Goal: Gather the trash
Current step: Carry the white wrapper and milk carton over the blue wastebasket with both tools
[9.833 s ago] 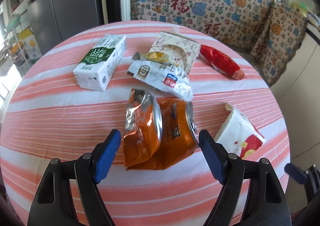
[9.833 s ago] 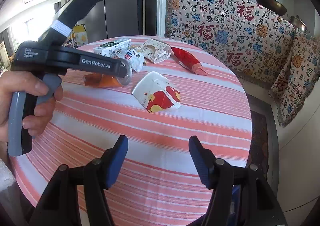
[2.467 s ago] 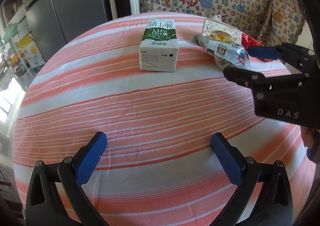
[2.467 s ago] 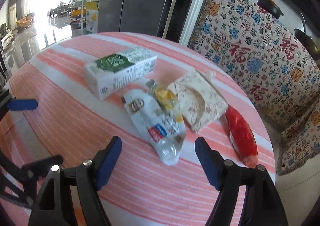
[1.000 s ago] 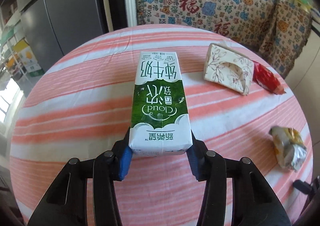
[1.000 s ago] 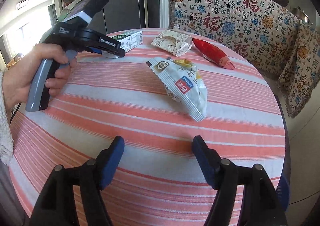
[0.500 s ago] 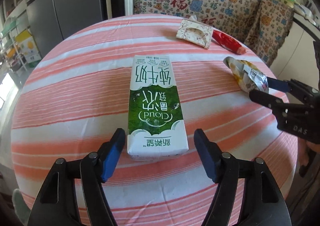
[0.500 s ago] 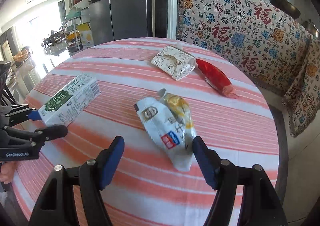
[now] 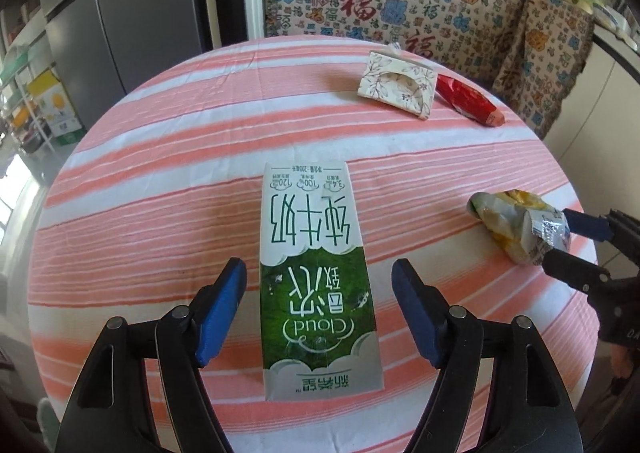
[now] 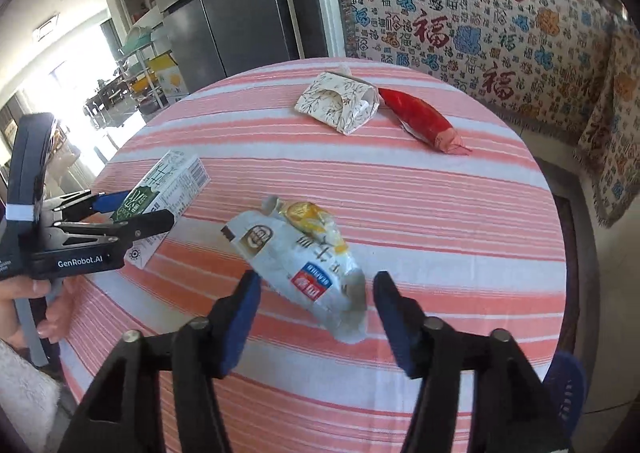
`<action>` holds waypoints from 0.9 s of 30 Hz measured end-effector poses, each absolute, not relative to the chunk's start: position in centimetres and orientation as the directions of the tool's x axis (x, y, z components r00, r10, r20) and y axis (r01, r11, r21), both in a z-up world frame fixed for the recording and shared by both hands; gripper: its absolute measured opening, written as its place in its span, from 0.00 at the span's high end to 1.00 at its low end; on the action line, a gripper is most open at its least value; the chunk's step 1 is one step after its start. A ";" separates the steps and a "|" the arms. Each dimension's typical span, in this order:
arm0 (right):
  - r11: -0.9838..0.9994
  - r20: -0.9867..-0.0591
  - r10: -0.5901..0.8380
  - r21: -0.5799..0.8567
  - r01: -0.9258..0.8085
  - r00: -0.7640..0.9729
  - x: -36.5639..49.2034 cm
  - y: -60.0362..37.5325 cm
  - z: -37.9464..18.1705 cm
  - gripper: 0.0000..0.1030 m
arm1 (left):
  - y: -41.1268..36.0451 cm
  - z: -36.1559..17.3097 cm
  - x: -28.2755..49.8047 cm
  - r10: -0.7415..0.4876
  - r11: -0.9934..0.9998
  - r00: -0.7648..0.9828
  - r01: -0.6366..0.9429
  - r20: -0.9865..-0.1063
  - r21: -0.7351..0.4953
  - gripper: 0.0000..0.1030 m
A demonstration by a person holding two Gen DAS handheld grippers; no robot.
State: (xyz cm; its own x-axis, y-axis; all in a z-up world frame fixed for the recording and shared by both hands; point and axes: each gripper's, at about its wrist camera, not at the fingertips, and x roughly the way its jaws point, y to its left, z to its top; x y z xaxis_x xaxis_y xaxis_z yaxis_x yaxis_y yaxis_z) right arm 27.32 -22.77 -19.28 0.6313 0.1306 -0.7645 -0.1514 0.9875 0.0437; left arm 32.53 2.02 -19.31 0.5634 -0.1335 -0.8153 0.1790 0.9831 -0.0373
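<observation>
Trash at table's near edge: carton (image 9: 316, 277) between parted left gripper (image 9: 320, 309) pads, wrapper (image 10: 300, 257) inside closing, not-yet-touching right gripper (image 10: 316, 317).

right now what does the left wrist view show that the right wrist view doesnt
Only the left wrist view shows the milk carton's full green and white top face, lying between the open left gripper without touching its pads.

Only the right wrist view shows the hand holding the left gripper, and the snack wrapper's printed front between the closing right gripper.

Both show the floral paper box, the red wrapper and the striped tablecloth.
</observation>
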 end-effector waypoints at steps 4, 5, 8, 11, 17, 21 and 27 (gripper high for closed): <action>0.977 -0.752 0.068 -0.084 -0.197 0.656 28.2 -21.1 -19.3 0.35 | 2.0 -19.6 33.0 -0.127 0.984 0.552 0.175 -0.824 -0.035 0.31; 0.974 -0.749 0.056 -0.105 -0.202 0.660 28.4 -20.8 -19.3 0.35 | 2.0 -19.8 33.0 -0.128 0.984 0.548 0.176 -0.827 -0.036 0.39; 0.967 -0.750 0.079 -0.103 -0.234 0.656 29.0 -20.1 -19.4 0.45 | 2.1 -19.9 32.9 -0.130 0.983 0.544 0.180 -0.829 -0.036 0.52; 0.974 -0.772 0.068 -0.086 -0.210 0.632 29.3 -20.3 -19.6 0.74 | 2.3 -19.4 32.4 -0.142 0.982 0.557 0.180 -0.818 -0.048 0.53; 0.984 -0.741 0.175 0.113 -0.138 0.648 27.6 -23.6 -18.0 0.77 | 1.5 -17.5 30.5 -0.209 0.974 0.576 0.193 -0.791 -0.117 0.53; 0.988 -0.745 0.154 0.120 -0.096 0.649 26.4 -25.3 -18.0 0.77 | -1.0 -16.8 29.2 -0.243 0.963 0.564 0.240 -0.789 -0.125 0.53; 0.982 -0.712 0.152 0.185 -0.026 0.685 23.7 -29.6 -16.7 0.77 | -6.2 -15.4 27.0 -0.301 0.939 0.553 0.315 -0.777 -0.139 0.53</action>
